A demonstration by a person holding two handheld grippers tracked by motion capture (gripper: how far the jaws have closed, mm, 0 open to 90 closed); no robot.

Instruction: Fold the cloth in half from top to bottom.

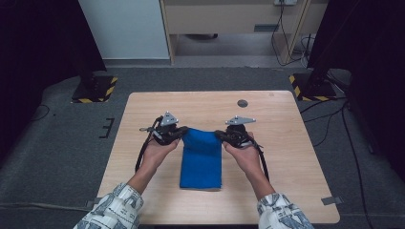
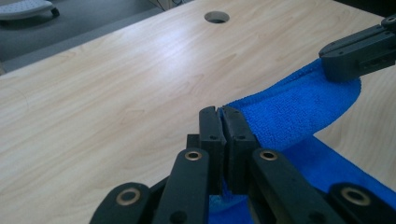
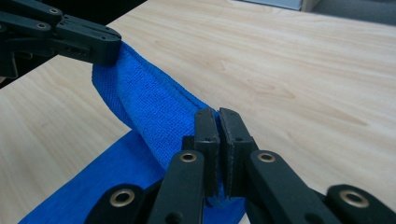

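- Blue cloth (image 1: 201, 160) lies mid-table (image 1: 143, 109), far edge lifted.
- Left gripper (image 1: 177, 133) and right gripper (image 1: 220, 135) each clamp a far corner.
- Best to move both together, edge taut, toward the near edge for an even fold.

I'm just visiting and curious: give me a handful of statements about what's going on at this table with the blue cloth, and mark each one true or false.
1. The left gripper is clamped on a corner of the blue cloth. True.
2. The right gripper hangs open above the cloth. False: its jaws are shut on the cloth's other far corner.
3. The far edge of the cloth is lifted off the wooden table between the two grippers. True.
4. The cloth is red. False: it is blue.
5. A round hole sits in the tabletop beyond the grippers. True.
6. A cup stands beside the cloth. False: the cloth is the one loose thing on the table.
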